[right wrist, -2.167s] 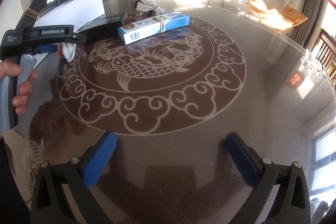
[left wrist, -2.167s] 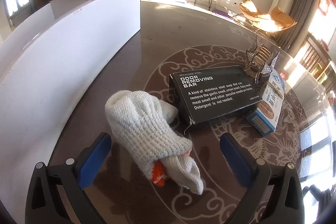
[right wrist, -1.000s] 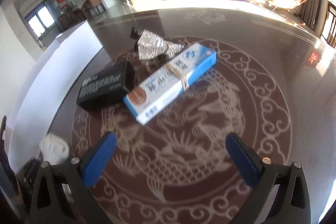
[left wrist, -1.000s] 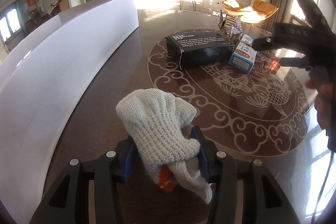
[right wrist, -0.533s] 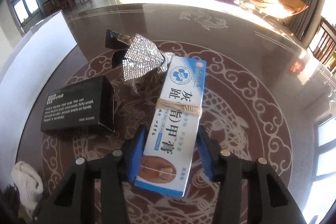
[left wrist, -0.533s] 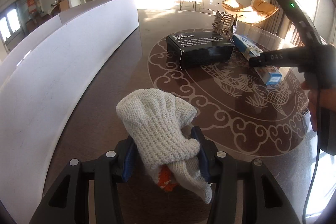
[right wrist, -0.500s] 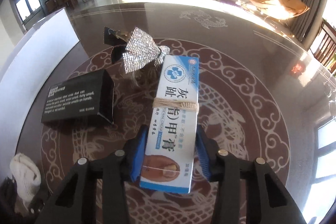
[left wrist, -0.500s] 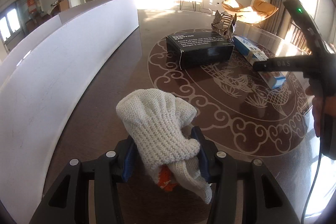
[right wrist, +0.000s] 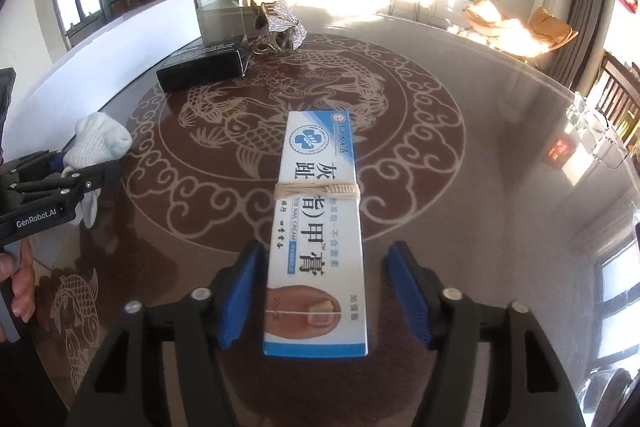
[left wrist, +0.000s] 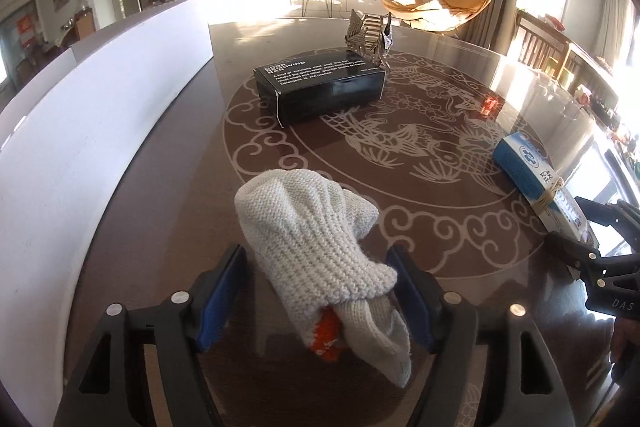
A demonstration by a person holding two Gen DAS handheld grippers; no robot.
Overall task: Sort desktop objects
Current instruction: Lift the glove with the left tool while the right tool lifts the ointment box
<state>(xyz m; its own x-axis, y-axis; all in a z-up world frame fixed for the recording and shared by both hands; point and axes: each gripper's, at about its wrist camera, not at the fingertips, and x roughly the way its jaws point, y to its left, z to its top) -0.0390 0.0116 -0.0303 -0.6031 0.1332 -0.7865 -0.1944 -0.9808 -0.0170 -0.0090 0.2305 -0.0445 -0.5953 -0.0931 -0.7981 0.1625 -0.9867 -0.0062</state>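
Observation:
A white knitted glove [left wrist: 316, 227] with an orange patch lies on the dark table between the blue pads of my left gripper [left wrist: 316, 255]. The jaws are opening, and a gap shows at the left pad. A blue-and-white toe nail cream box [right wrist: 318, 227], tied with string, lies flat on the table between the pads of my right gripper [right wrist: 325, 249]. Those jaws are opening too, with gaps on both sides of the box. In the left wrist view the same cream box [left wrist: 536, 175] sits at the right edge. The glove [right wrist: 102, 141] shows at the left of the right wrist view.
A black odor-removing-bar box [left wrist: 320, 83] and a glittery silver hair clip [left wrist: 368, 31] sit further back on the patterned round table [left wrist: 400, 147]. A curved white board [left wrist: 100, 127] stands along the left side. A hand [right wrist: 20, 287] holds the left gripper's handle.
The left jaws have spread off the glove they were squeezing. The right gripper closed on the cream box, carried it nearer and to the right, set it down, and its jaws have parted.

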